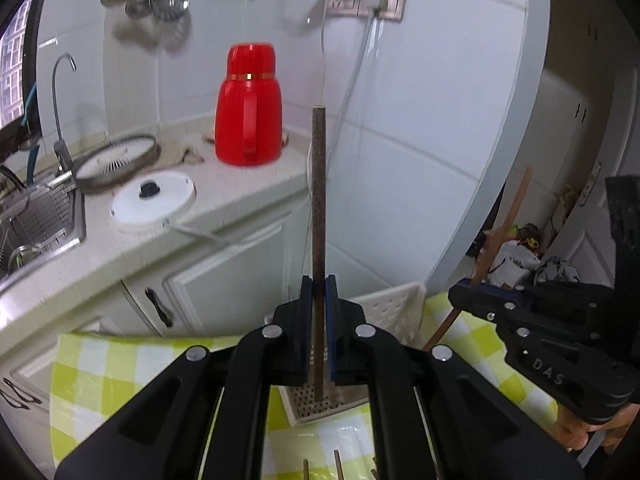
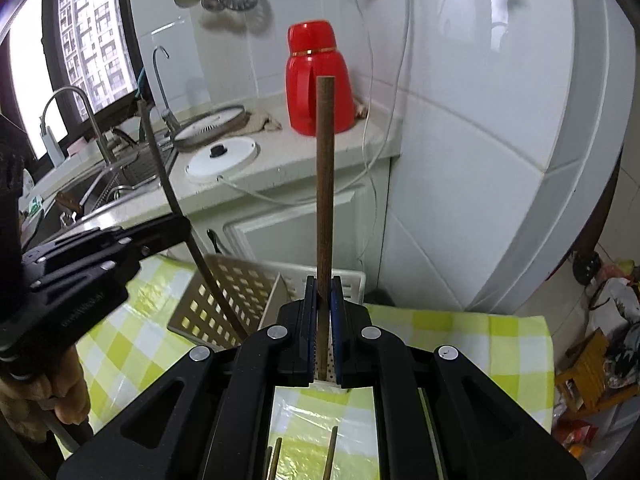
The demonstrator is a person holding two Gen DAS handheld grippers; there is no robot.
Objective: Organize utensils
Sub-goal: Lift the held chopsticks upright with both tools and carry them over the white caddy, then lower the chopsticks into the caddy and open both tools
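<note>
Each gripper's fingers are closed tight on one upright chopstick: the left gripper point(image 1: 319, 292) holds the dark chopstick point(image 1: 319, 200), the right gripper point(image 2: 324, 292) the brown chopstick point(image 2: 325, 180), probably for dropping tip-first into the perforated holder point(image 1: 320, 402) below. More sticks point(image 2: 331, 452) lie on the checked desk point(image 2: 460, 344) (a white basket point(image 2: 240, 300) crowds the holder).

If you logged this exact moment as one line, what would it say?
left gripper: shut on chopstick | right gripper: shut on second chopstick | both over white basket | loose chopsticks on checked cloth
</note>
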